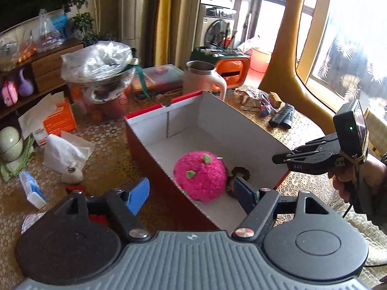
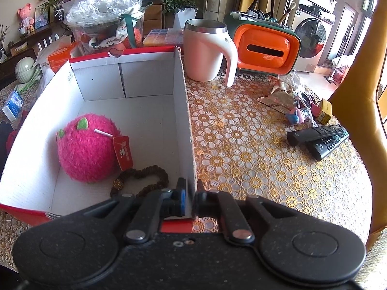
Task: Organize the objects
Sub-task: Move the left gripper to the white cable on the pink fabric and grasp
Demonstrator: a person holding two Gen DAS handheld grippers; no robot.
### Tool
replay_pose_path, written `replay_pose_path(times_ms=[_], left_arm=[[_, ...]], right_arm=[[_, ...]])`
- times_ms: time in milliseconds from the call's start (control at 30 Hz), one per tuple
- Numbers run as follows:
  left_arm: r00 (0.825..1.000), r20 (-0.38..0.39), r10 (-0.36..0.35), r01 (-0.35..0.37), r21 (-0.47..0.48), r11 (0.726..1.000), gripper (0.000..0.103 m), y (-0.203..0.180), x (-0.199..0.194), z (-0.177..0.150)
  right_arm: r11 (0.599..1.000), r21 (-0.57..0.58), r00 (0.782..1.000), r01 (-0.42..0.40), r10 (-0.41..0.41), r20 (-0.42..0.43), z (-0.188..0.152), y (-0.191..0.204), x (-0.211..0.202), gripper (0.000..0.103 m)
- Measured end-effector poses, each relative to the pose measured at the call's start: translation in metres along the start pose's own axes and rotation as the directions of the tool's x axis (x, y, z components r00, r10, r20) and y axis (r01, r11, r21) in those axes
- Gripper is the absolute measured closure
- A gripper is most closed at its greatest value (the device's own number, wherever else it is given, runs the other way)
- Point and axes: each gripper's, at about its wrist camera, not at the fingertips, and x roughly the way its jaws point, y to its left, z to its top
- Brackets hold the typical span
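Your right tool is clamped on the near end of the right-hand wall of the cardboard box; its pads pinch the thin board from both sides, one inside the box and one outside. In the left wrist view, that same tool reaches in from the right edge, held by your hand, and meets the box at its near right corner.

Your left tool hangs above the near end of the box with its blue pads spread wide and nothing between them. One pad lies over the box's red outer side, the other over the interior.

The box, white inside and red outside, stands open-topped on the bench, which is covered by a lace-patterned cloth. Inside it, a pink plush ball with small green ears and a red tag rests against the left wall. A string of dark brown beads lies on the box floor just beside the ball, toward the right tool.

Outside the box, a white mug stands close to its far right corner. Two black remote controls lie crossed on the cloth, well apart from the box.
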Motion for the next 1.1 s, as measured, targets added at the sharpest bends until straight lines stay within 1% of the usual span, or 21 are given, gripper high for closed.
replay_pose_path(times_ms=[167,200,233,333,367,400,467,633,733,800,867,1000,1033,1100], left_arm=[[0.996,0.032,0.081,-0.078,-0.099,0.992,0.017,0.042,-0.032,-0.02],[0.995,0.033,0.094,-0.089,-0.117,0.989,0.014,0.05,-0.037,-0.025],[0.994,0.033,0.105,-0.1,-0.135,0.986,0.011,0.059,-0.043,-0.03],[0.991,0.031,0.132,-0.125,-0.182,0.975,0.009,0.079,-0.056,-0.046],[0.989,0.027,0.145,-0.137,-0.194,0.971,0.007,0.084,-0.059,-0.051],[0.987,0.022,0.161,-0.153,-0.206,0.966,0.002,0.089,-0.061,-0.058],[0.981,0.01,0.194,-0.186,-0.23,0.955,0.0,0.098,-0.065,-0.071],[0.966,-0.058,0.252,-0.258,-0.294,0.92,0.0,0.12,-0.063,-0.108],[0.958,-0.105,0.267,-0.287,-0.317,0.904,0.0,0.128,-0.056,-0.133],[0.946,-0.142,0.29,-0.321,-0.32,0.891,0.0,0.132,-0.048,-0.148],[0.931,-0.178,0.318,-0.36,-0.307,0.881,0.0,0.133,-0.041,-0.163],[0.91,-0.231,0.345,-0.405,-0.312,0.859,0.0,0.138,-0.032,-0.184],[0.907,-0.238,0.346,-0.41,-0.321,0.854,0.0,0.139,-0.031,-0.188],[0.908,-0.242,0.341,-0.409,-0.346,0.844,0.0,0.142,-0.031,-0.194]], right_arm=[[1.0,-0.011,1.0,0.011,-0.011,-0.007,0.001,0.002,-0.001,0.096],[1.0,-0.013,1.0,0.012,-0.012,-0.008,0.001,0.003,-0.001,0.096],[1.0,-0.012,1.0,0.013,-0.013,-0.009,0.0,0.003,-0.001,0.096],[1.0,-0.015,1.0,0.016,-0.017,-0.011,0.0,0.004,-0.002,0.096],[1.0,-0.016,1.0,0.018,-0.018,-0.011,0.0,0.004,-0.002,0.096],[1.0,-0.016,1.0,0.02,-0.02,-0.012,0.0,0.004,-0.002,0.096],[1.0,-0.018,1.0,0.023,-0.024,-0.012,0.0,0.005,-0.002,0.096],[0.999,-0.019,1.0,0.027,-0.027,-0.014,-0.001,0.005,-0.002,0.096],[0.999,-0.02,0.999,0.028,-0.028,-0.014,-0.001,0.005,-0.002,0.096],[0.999,-0.02,0.999,0.03,-0.03,-0.015,-0.002,0.006,-0.002,0.096],[0.999,-0.02,0.999,0.029,-0.029,-0.015,-0.001,0.006,-0.002,0.096],[0.999,-0.021,0.999,0.03,-0.03,-0.015,-0.002,0.006,-0.003,0.096],[0.999,-0.02,0.999,0.03,-0.03,-0.015,-0.002,0.006,-0.003,0.096],[0.999,-0.021,0.999,0.029,-0.03,-0.015,-0.002,0.006,-0.003,0.096]])
